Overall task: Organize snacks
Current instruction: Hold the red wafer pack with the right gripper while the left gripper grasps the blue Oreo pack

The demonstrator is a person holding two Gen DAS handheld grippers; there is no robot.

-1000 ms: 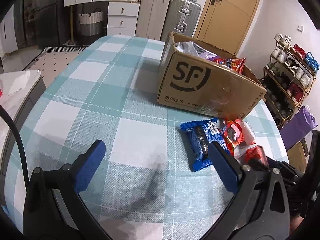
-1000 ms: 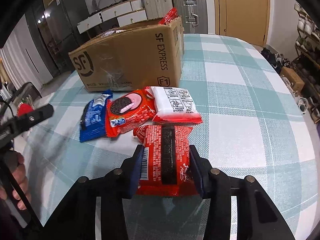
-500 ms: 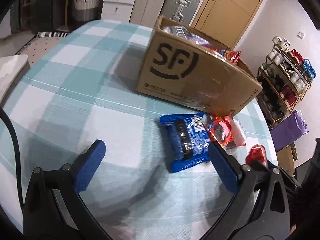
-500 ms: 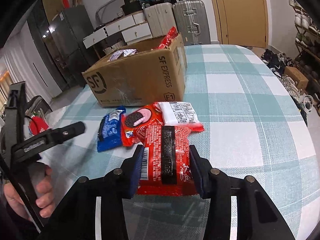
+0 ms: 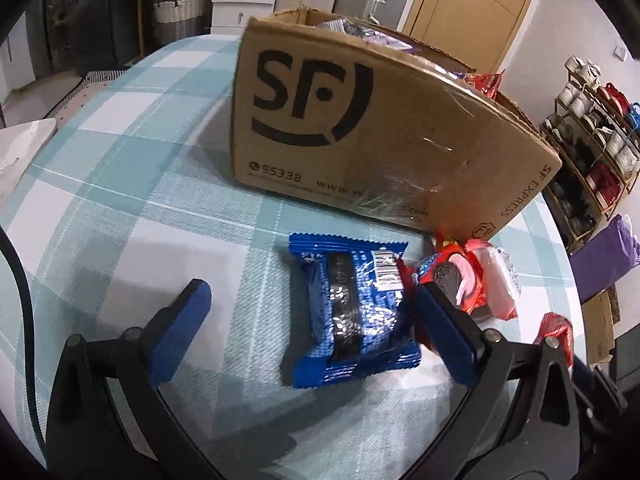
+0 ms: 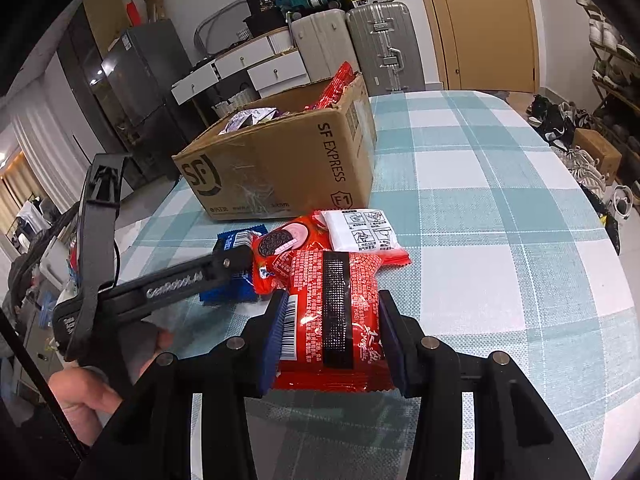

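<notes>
Where crinkly, glossy red packet [image 6: 334, 312]

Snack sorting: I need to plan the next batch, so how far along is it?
Done: some packets already sit in the cardboard box. In hand: the right gripper clamps a red packet; the left gripper is open around the blue packet. Left: the red cookie packet and white packet lie on the table.
</notes>
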